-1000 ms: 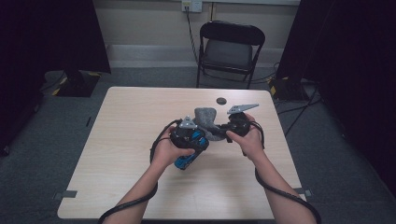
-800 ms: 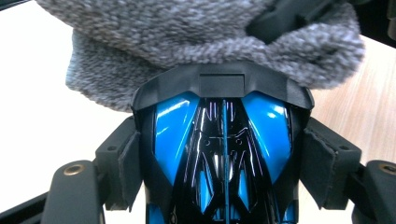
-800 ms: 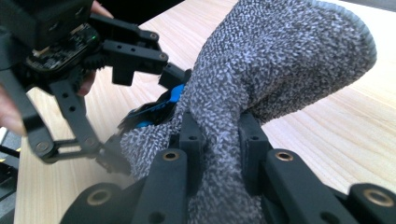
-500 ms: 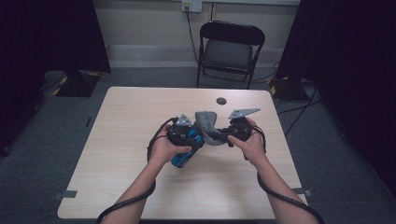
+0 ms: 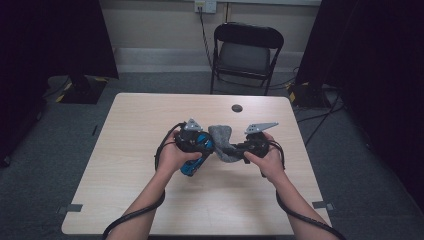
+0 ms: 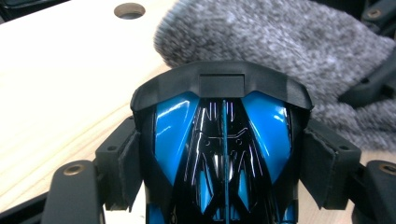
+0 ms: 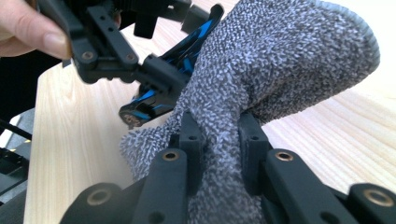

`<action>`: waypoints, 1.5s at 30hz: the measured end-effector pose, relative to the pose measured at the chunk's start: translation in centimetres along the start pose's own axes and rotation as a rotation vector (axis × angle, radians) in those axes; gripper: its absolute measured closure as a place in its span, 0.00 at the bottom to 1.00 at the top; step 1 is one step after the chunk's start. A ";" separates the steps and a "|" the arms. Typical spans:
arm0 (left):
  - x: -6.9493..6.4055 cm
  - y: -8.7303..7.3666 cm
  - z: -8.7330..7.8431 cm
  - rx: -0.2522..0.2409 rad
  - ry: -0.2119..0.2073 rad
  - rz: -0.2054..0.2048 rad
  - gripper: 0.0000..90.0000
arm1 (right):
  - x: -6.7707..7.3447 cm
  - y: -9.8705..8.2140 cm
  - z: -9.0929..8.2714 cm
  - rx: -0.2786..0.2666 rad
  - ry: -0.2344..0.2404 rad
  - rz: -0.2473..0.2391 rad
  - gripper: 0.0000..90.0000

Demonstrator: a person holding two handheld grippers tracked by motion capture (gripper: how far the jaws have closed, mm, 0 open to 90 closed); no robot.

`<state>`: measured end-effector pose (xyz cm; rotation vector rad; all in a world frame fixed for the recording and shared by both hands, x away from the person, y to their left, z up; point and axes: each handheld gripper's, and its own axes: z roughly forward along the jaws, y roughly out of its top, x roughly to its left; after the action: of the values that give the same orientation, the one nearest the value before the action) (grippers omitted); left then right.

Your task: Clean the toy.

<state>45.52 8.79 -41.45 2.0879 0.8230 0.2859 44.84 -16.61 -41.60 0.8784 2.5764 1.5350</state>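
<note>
Cloth (image 7: 280, 60): grey knit, coarse nubbly loops, matt. Toy car (image 6: 224, 154): glossy blue and black plastic, smooth, sharp highlights; its bumper strip matt black. Surface (image 5: 150, 125): pale wood-grain, smooth, low sheen. Left hand-held gripper (image 6: 224, 186) and right hand-held gripper (image 7: 219, 144): matt black plastic jaws, brass-look rivets, dull rubbery pads (image 6: 128, 170).

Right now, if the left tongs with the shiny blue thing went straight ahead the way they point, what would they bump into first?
Most likely the grey cloth. In the left gripper view it lies just past the nose of the blue and black toy clamped in the left tongs. The right tongs pinch that cloth. Depth is hard to judge.
</note>
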 end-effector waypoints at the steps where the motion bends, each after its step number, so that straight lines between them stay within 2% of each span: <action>1: 0.1 0.1 0.0 0.002 0.002 0.003 0.28 | 0.1 -0.1 0.1 -0.003 0.004 0.001 0.84; 6: 0.4 0.2 -0.2 0.000 0.015 0.002 0.28 | 0.3 -0.2 0.1 -0.003 0.010 -0.002 0.85; 10: 0.8 0.3 -0.4 -0.012 0.021 -0.022 0.28 | 0.6 -0.6 0.2 0.008 0.024 -0.011 0.84; 20: 1.1 0.7 -1.0 -0.015 0.033 -0.018 0.28 | 0.9 -0.9 0.4 0.007 0.035 -0.017 0.84; 26: 1.3 0.8 -1.0 -0.008 0.041 -0.012 0.28 | 1.1 -0.9 0.4 0.010 0.039 -0.025 0.84; 29: 1.5 0.7 -0.9 0.004 0.042 -0.026 0.28 | 1.3 -1.1 0.5 0.012 0.044 -0.027 0.84; 40: 2.2 0.5 -0.9 0.014 0.060 -0.036 0.28 | 1.6 -1.6 0.5 0.022 0.055 -0.043 0.84; 45: 2.5 0.3 -1.1 0.007 0.068 -0.043 0.28 | 1.6 -2.0 0.4 0.023 0.063 -0.037 0.84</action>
<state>47.08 10.96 -40.76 2.0743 0.9097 0.3328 42.69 -16.25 -43.00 0.7920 2.6430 1.5505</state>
